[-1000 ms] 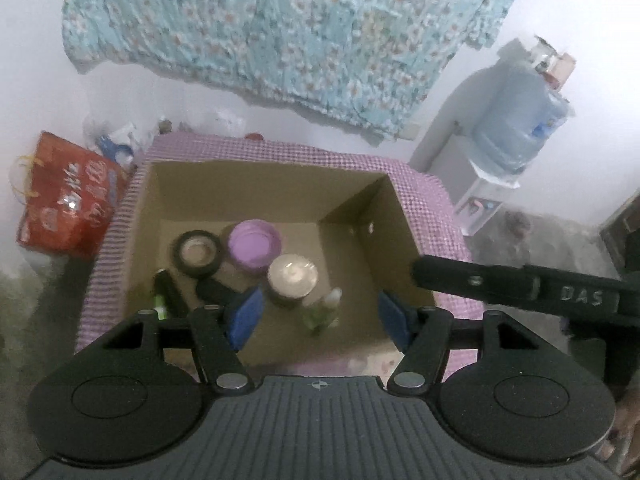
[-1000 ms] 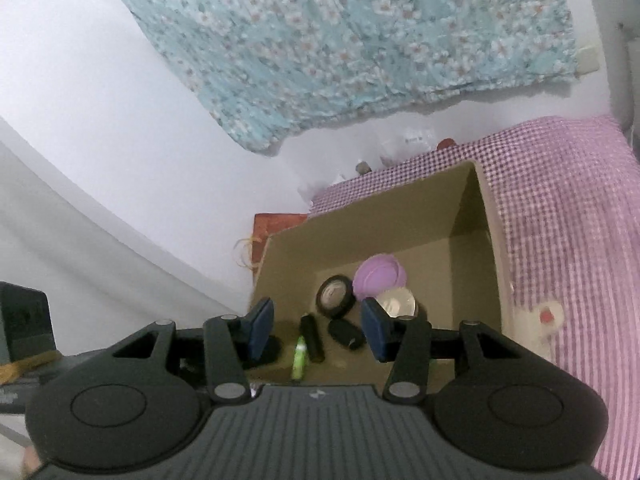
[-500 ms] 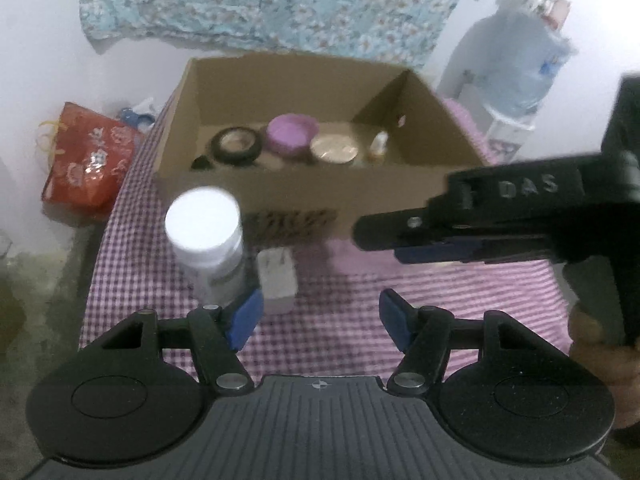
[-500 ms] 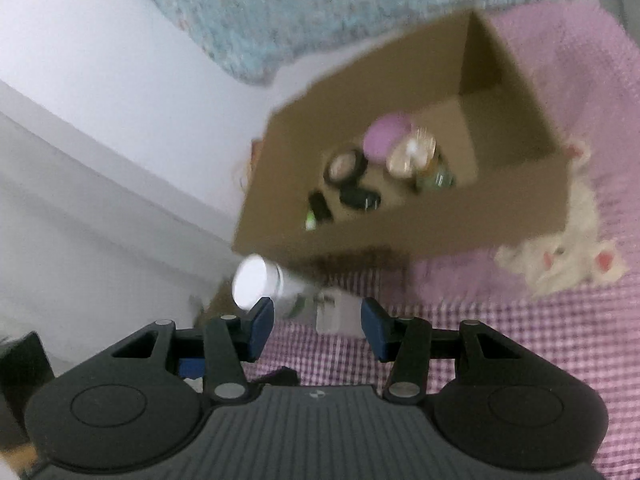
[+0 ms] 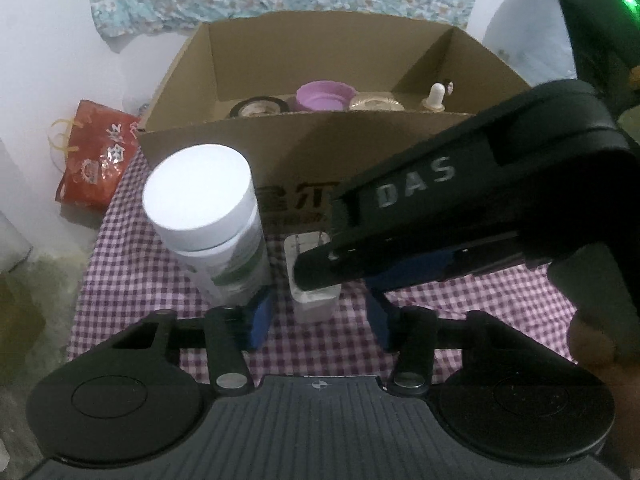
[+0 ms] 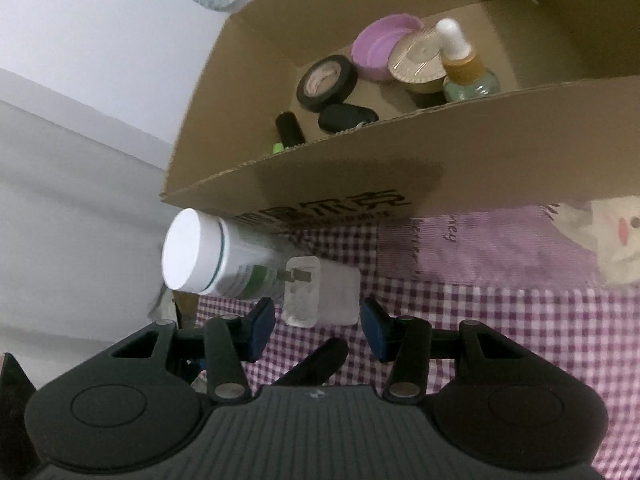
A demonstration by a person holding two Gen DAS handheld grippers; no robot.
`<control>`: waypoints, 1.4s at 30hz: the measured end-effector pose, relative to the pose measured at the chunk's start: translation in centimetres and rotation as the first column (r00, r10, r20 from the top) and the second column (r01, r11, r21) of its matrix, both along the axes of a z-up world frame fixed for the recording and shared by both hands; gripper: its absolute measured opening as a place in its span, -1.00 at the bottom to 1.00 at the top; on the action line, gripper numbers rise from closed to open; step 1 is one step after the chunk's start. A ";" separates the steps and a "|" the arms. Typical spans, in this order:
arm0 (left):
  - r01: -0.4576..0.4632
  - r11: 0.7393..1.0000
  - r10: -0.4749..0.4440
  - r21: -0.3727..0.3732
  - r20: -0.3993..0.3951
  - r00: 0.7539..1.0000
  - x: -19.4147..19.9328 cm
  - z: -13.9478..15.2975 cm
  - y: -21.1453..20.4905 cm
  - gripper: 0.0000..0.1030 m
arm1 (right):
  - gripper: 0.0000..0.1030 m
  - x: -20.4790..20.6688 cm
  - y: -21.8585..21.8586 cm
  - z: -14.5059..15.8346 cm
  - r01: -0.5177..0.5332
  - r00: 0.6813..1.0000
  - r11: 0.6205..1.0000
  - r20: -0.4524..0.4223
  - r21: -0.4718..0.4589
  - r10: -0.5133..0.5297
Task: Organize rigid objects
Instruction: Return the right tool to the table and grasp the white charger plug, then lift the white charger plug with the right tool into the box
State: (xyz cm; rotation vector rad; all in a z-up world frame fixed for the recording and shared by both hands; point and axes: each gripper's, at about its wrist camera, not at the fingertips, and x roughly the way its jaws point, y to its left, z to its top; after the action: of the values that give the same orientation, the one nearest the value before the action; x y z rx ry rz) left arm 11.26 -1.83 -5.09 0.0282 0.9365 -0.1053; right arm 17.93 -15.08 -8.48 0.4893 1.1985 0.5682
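A white plug adapter [image 5: 314, 300] lies on the purple checked cloth [image 5: 132, 280] in front of a cardboard box [image 5: 320, 152]. Just left of it stands a white-capped bottle [image 5: 204, 200] with a green label. My left gripper [image 5: 319, 318] is low over the cloth; its jaws are closing with the adapter between them, the pads still clear of it. My right gripper [image 6: 318, 330] is open, the adapter [image 6: 320, 296] just ahead of its tips. In the left wrist view one of its fingers [image 5: 360, 256] crosses over the adapter from the right.
The box [image 6: 400, 160] holds a purple lid [image 6: 384, 46], a black tape roll [image 6: 326, 82], a gold-lidded jar [image 6: 418, 60], a dropper bottle [image 6: 464, 64] and small dark items. A white plush toy [image 6: 616, 240] lies at right, a red bag [image 5: 96, 160] on the floor at left.
Both grippers have sunk from above the box to the cloth in front of it. The bottle and adapter have come close. The left jaws have narrowed.
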 end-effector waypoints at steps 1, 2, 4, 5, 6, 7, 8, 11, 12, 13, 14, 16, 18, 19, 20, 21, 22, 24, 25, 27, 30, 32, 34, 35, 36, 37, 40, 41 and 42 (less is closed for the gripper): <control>-0.003 1.000 0.003 -0.001 0.002 1.000 0.1 -0.1 0.0 -0.16 | -0.01 0.3 0.2 -0.2 -0.004 1.000 1.000 -0.001 -0.005 0.004; -0.006 1.000 0.006 0.001 0.007 1.000 0.2 -0.2 -0.1 -0.20 | -0.02 0.4 0.4 -0.3 -0.008 1.000 1.000 -0.001 -0.006 0.008; -0.012 1.000 0.012 0.004 0.009 1.000 0.3 -0.3 -0.2 -0.31 | -0.04 0.7 0.7 -0.5 -0.011 1.000 1.000 -0.002 -0.003 0.011; -0.019 1.000 0.019 0.004 0.007 1.000 0.4 -0.4 -0.2 -0.32 | -0.06 0.8 0.8 -0.6 -0.011 1.000 1.000 -0.002 0.000 0.011; -0.025 1.000 0.025 0.000 0.004 1.000 0.5 -0.5 -0.1 -0.36 | -0.08 0.9 0.8 -0.7 -0.009 1.000 1.000 -0.002 0.004 0.009; -0.029 1.000 0.029 -0.003 0.002 1.000 0.6 -0.6 -0.1 -0.40 | -0.11 1.0 0.7 -0.9 -0.004 1.000 1.000 -0.007 0.009 0.004; -0.032 0.999 0.032 -0.008 -0.002 0.999 0.7 -0.7 -0.1 -0.42 | -0.14 1.1 0.6 -1.1 -0.001 1.000 1.000 -0.015 0.019 0.001; -0.024 1.000 0.023 -0.019 -0.005 1.000 0.6 -0.6 -0.1 -0.44 | -0.17 0.9 0.2 -1.4 0.013 1.000 0.999 -0.020 0.039 -0.012; -0.017 1.000 0.017 -0.016 -0.004 1.000 0.6 -0.6 -0.3 -0.45 | -0.17 0.7 0.1 -1.3 0.016 1.000 0.999 -0.017 0.040 -0.015; -0.009 1.000 0.009 -0.014 -0.003 1.000 0.5 -0.6 -0.4 -0.45 | -0.18 0.5 -0.1 -1.3 0.021 1.000 0.999 -0.016 0.041 -0.020; 0.000 1.000 0.000 -0.012 -0.003 1.000 0.4 -0.6 -0.6 -0.45 | -0.18 0.3 -0.4 -1.3 0.026 1.000 0.999 -0.017 0.043 -0.026; 0.016 1.000 -0.016 -0.013 -0.005 1.000 0.2 -0.6 -1.0 -0.45 | -0.18 0.0 -1.0 -1.2 0.038 0.999 0.998 -0.022 0.045 -0.037; 0.033 0.999 -0.033 -0.019 -0.009 0.999 0.0 -0.5 -1.7 -0.45 | -0.18 -0.4 -1.8 -1.1 0.047 0.999 0.998 -0.025 0.044 -0.046; 0.042 0.999 -0.042 -0.023 -0.010 0.999 -0.1 -0.5 -2.0 -0.45 | -0.19 -0.6 -2.2 -1.1 0.053 0.998 0.998 -0.026 0.042 -0.052; 0.052 0.998 -0.052 -0.028 -0.011 0.999 -0.2 -0.5 -2.3 -0.45 | -0.19 -0.9 -2.6 -1.0 0.058 0.998 0.998 -0.027 0.039 -0.057; 0.060 0.998 -0.060 -0.032 -0.012 0.998 -0.4 -0.4 -2.6 -0.45 | -0.19 -1.1 -3.1 -0.9 0.063 0.998 0.997 -0.028 0.036 -0.062; 0.068 0.997 -0.068 -0.038 -0.014 0.998 -0.4 -0.4 -2.8 -0.45 | -0.19 -1.4 -3.6 -0.8 0.069 0.997 0.997 -0.027 0.032 -0.068; 0.089 0.995 -0.090 -0.046 -0.019 0.996 -0.7 -0.4 -3.7 -0.45 | -0.19 -2.0 -4.2 -1.2 0.084 0.996 0.996 -0.028 0.023 -0.083; 0.102 0.994 -0.103 -0.048 -0.019 0.994 -0.9 -0.4 -4.1 -0.45 | -0.19 -2.3 -4.6 -1.2 0.092 0.995 0.996 -0.030 0.020 -0.092; 0.126 0.991 -0.127 -0.052 -0.020 0.992 -1.2 -0.5 -4.8 -0.45 | -0.19 -3.0 -5.5 -1.0 0.108 0.994 0.994 -0.032 0.014 -0.107; 0.157 0.986 -0.158 -0.050 -0.019 0.987 -1.5 -0.4 -5.5 -0.45 | -0.19 -3.6 -6.6 -0.9 0.125 0.992 0.992 -0.034 0.010 -0.125; 0.162 0.986 -0.163 -0.044 -0.019 0.986 -1.6 -0.4 -5.7 -0.44 | -0.20 -3.3 -6.5 -1.2 0.133 0.991 0.991 -0.039 0.014 -0.132; 0.171 0.985 -0.172 -0.027 -0.022 0.985 -1.4 -0.5 -6.1 -0.44 | -0.20 -3.2 -6.5 -1.4 0.140 0.989 0.990 -0.041 0.016 -0.139; 0.176 0.984 -0.176 -0.015 -0.027 0.984 -1.3 -0.6 -6.3 -0.43 | -0.21 -3.3 -6.6 -1.5 0.141 0.989 0.990 -0.041 0.015 -0.140; 0.178 0.984 -0.178 -0.008 -0.030 0.984 -0.6 -0.9 -6.2 -0.43 | -0.20 -3.3 -6.6 -1.6 0.141 0.989 0.990 -0.040 0.016 -0.140; 0.181 0.984 -0.181 -0.003 -0.030 0.983 -0.5 -0.9 -6.4 -0.43 | -0.20 -3.2 -6.5 -1.6 0.141 0.990 0.990 -0.036 0.013 -0.140; 0.189 0.982 -0.189 0.010 -0.025 0.982 0.1 -1.3 -7.0 -0.43 | -0.19 -3.0 -5.9 -1.7 0.139 0.990 0.990 -0.021 0.001 -0.139; 0.192 0.981 -0.192 0.014 -0.022 0.981 0.1 -1.3 -7.1 -0.43 | -0.19 -2.9 -5.8 -1.7 0.138 0.990 0.990 -0.016 -0.003 -0.138; 0.195 0.981 -0.195 0.018 -0.021 0.981 0.2 -1.4 -7.2 -0.43 | -0.19 -2.9 -5.8 -1.7 0.136 0.991 0.991 -0.011 -0.007 -0.136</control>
State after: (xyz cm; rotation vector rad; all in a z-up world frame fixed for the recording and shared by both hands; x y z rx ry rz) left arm 11.51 -9.06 -6.48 0.1382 0.9520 -0.2779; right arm 15.00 -20.91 -10.16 0.5649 1.1672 0.4448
